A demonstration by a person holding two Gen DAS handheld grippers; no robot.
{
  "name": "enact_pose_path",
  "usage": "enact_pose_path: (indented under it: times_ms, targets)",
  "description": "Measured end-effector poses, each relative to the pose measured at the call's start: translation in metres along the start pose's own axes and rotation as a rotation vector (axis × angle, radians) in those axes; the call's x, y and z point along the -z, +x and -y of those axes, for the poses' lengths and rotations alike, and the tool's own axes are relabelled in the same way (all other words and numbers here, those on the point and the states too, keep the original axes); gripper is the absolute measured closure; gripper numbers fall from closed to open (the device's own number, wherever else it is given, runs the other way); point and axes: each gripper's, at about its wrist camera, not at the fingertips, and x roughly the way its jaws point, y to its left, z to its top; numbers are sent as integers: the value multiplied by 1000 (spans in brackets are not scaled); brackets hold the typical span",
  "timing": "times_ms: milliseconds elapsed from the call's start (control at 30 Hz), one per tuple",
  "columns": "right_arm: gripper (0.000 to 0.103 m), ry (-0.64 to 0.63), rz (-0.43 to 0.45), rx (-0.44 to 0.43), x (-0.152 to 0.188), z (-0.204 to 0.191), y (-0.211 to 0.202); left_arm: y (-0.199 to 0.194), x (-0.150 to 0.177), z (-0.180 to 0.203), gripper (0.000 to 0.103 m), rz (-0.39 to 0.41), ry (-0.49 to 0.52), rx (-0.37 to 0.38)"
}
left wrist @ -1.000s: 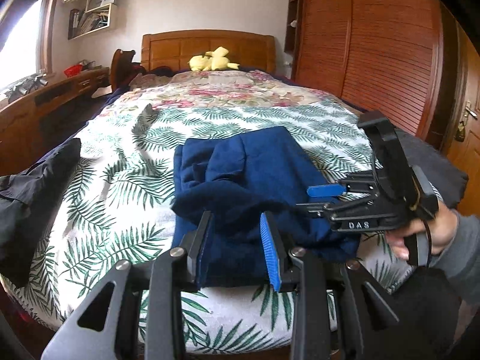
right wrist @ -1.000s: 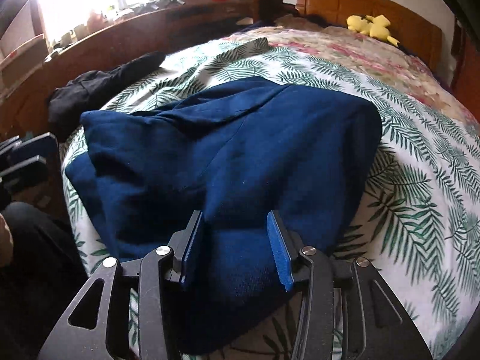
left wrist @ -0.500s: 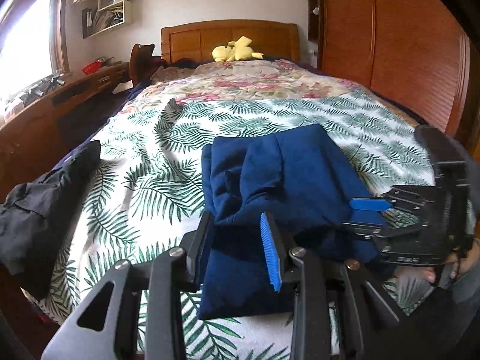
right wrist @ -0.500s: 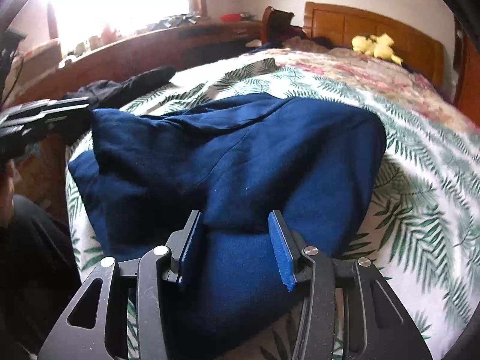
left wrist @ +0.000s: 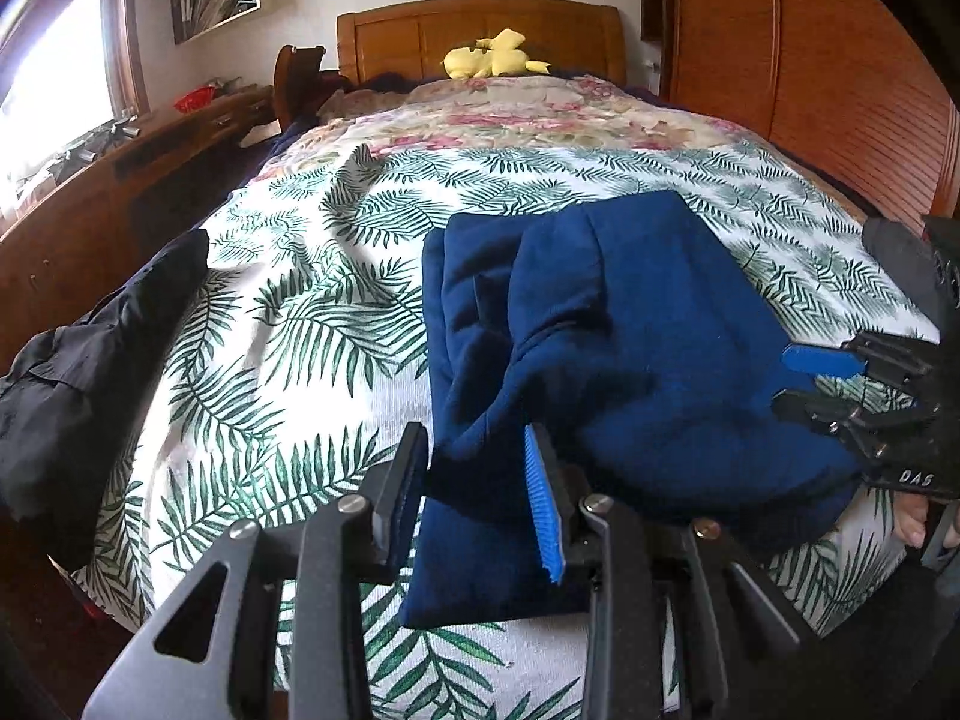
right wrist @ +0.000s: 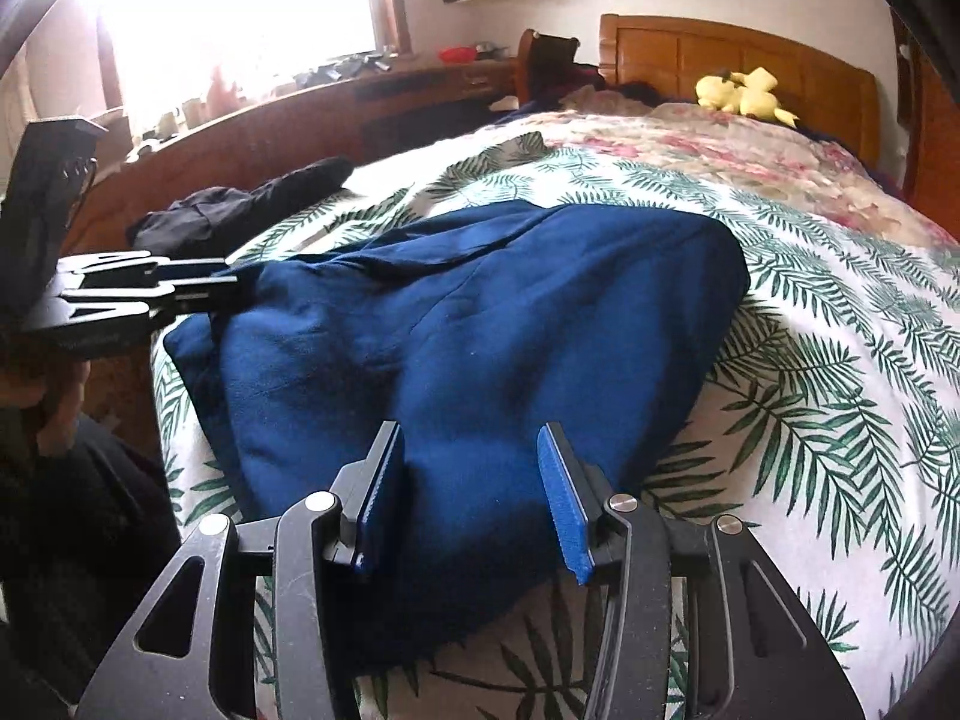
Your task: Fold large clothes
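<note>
Both claws have crept forward over the near edge of the dark blue fleece garment [left wrist: 630,324], folded compact on the palm-leaf bedspread [left wrist: 288,324]; left claw [left wrist: 480,498] and right claw [right wrist: 468,504] part-open, empty, so little remains.

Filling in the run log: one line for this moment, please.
stage: fold under way | item: folded navy blue fleece garment on leaf-print bedspread | left claw: open over near edge | right claw: open over garment

Black skeletal left claw [left wrist: 480,492] with blue ribbed pads, silver screws, triangular cut-outs, matching right claw [right wrist: 474,498], white "DAS" lettering, dark clothing
</note>
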Motion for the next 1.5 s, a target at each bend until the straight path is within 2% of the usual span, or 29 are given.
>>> enact_pose_path:
  times_ms: [100, 200, 267, 333, 400, 667, 767, 900, 1133, 1333, 1500]
  targets:
    - [56, -7, 15, 10, 0, -1, -2, 2, 2, -1, 71, -10, -11, -2]
    - [56, -10, 23, 18, 0, -2, -3, -1, 1, 4, 72, -3, 28, -27]
    - [56, -14, 28, 22, -1, -1, -4, -3, 1, 9, 80, 2, 64, -47]
    - [56, -17, 31, 22, 0, -1, -4, -7, 0, 11, 94, 10, 79, -43]
    - [56, -12, 31, 13, 0, 1, -4, -15, -1, 11, 96, 32, 80, -26]
    - [56, -3, 62, 7, 0, 5, -11, -59, -2, 2, 97, 142, 18, 0]
    - [56, -6, 78, -11, -1, 3, -17, -54, 7, -6, 97, 121, 10, -31]
    - [56, -10, 74, -33, -2, 0, -17, -34, 22, -16, 97, 64, -5, -35]
    - [56, -10, 63, -7, -4, 5, -14, -27, 27, -17, 97, 67, -5, -20]
    - [54, 0, 51, 90, -24, 36, -1, -21, 33, -19, 97, 63, 6, -9]
    - [54, 51, 7, 112, -49, 72, 24, -20, 34, -21, 97, 64, 5, 7]
